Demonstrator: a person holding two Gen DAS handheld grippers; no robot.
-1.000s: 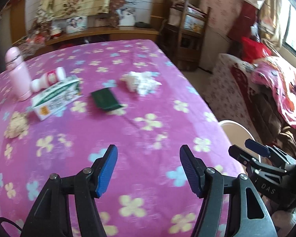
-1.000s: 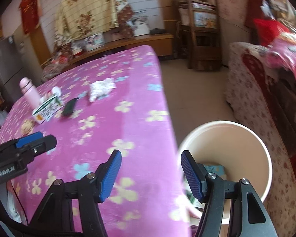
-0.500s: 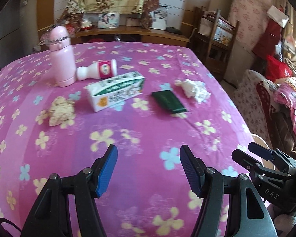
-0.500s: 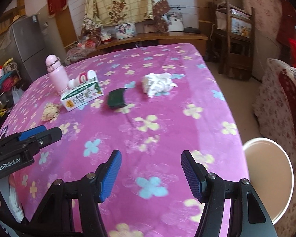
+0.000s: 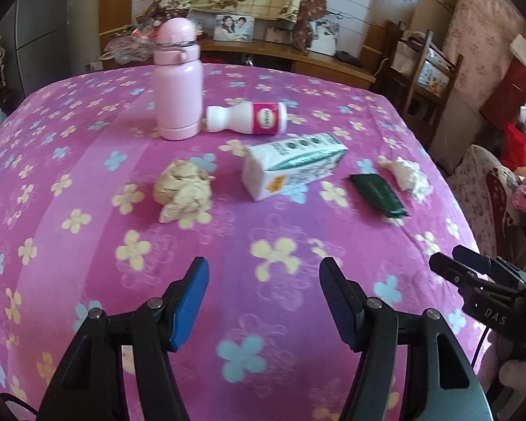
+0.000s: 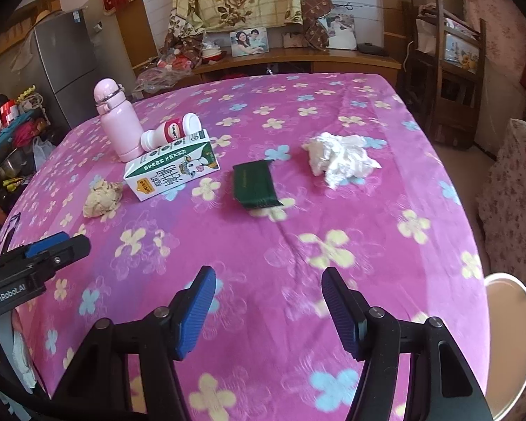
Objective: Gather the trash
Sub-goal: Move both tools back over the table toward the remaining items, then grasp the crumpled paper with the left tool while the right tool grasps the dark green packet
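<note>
The left gripper point(image 5: 263, 301) sits at the bottom of its own view with its blue pads standing well apart and nothing between them; only flowered cloth shows in the gap. The right gripper point(image 6: 264, 307) is the same at the bottom of its view: jaws wide, empty, hovering above the cloth. Both point down and forward over the near edge of the table, which looks like a pause to choose the first piece of trash.

Further out, across the middle of the frame, the trash lies in a loose row. A crumpled tan paper ball point(image 5: 184, 191) is left of centre, a milk carton point(image 5: 292, 166) lies on its side beside it, a dark green wrapper point(image 5: 377, 194) lies flat to the right, and a white tissue wad point(image 6: 340, 158) is furthest right. Behind the carton a small white bottle point(image 5: 247, 117) lies toppled, its neck touching or nearly touching an upright pink flask point(image 5: 178, 80), probably not trash.

All of it rests on a pink flowered tablecloth point(image 5: 87, 245). A pale bucket point(image 6: 515, 343) shows at the lower right edge of the right view, beside and below the table, likely the bin. Beyond are a wooden sideboard with framed photos, a hanging flowered cloth and a grey fridge point(image 6: 63, 59) in the upper left.
</note>
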